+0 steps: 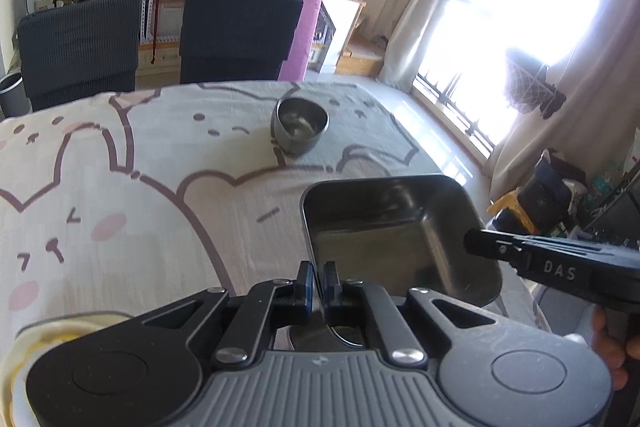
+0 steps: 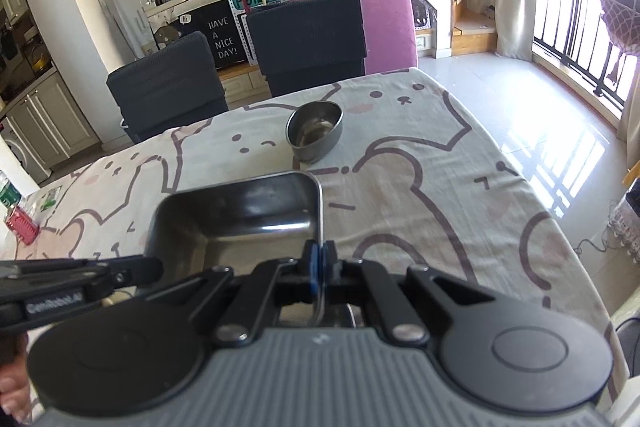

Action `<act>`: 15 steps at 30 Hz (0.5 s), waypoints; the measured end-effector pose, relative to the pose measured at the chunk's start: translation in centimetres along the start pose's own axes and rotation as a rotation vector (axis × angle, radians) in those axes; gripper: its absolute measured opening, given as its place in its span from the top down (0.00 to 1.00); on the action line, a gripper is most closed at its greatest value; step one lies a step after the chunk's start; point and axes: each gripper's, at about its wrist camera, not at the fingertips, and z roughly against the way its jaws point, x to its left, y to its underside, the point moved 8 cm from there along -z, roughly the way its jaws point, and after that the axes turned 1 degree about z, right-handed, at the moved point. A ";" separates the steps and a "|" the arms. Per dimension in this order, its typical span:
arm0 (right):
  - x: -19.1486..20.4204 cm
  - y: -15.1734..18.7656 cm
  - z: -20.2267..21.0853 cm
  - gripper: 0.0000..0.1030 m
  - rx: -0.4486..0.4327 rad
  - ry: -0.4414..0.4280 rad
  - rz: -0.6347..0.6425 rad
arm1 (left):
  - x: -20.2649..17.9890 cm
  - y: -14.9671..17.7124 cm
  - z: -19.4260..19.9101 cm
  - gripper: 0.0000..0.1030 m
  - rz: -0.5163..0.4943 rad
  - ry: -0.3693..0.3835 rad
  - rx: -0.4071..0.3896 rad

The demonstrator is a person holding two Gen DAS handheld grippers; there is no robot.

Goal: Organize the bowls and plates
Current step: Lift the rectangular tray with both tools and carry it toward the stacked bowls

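We hold a rectangular steel tray (image 1: 400, 231) between both tools. The left tool (image 1: 319, 277) is clamped tight on the tray's left rim, its blue pads pinching the thin wall. The right tool (image 2: 319, 261) is likewise closed on the opposite, right rim. In the left wrist view, the right tool enters from the right edge across the tray's right side; in the right wrist view, the left tool appears at the lower left beside the tray.

The tray sits directly ahead of both tools, over the near part of the table (image 2: 440, 187), which is covered with a cartoon-print cloth. It appears raised off the cloth, though contact at its underside is hidden. Its long axis looks to run away from us, toward the far edge.

The round steel bowl (image 2: 316, 133) stands upright on the table, beyond the tray's far end and well apart from it, almost in line with the tray's long axis. Both tools are about equally near it.

We judge that the coming move depends on this alignment: carrying the tray straight forward brings it to the bowl.
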 end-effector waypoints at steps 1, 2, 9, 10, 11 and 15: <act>0.0 0.2 0.1 0.96 0.003 0.007 0.007 | -0.1 0.3 -0.1 0.95 0.009 0.004 0.011; -0.1 0.5 0.2 0.96 0.006 0.017 0.016 | -0.1 0.6 -0.2 0.95 0.019 0.007 0.021; -0.2 1.6 0.3 0.96 0.036 0.057 0.052 | -0.4 2.1 -1.1 0.94 0.019 -0.009 0.071; -0.2 1.7 0.2 0.96 0.039 0.062 0.058 | -0.3 2.3 -1.3 0.94 0.028 -0.006 0.085; -0.1 1.7 0.1 0.96 0.043 0.069 0.068 | -0.2 2.6 -1.5 0.94 0.037 -0.006 0.099; 0.5 2.0 -0.2 0.96 0.066 0.084 0.117 | 0.2 3.3 -2.2 0.94 0.034 -0.024 0.133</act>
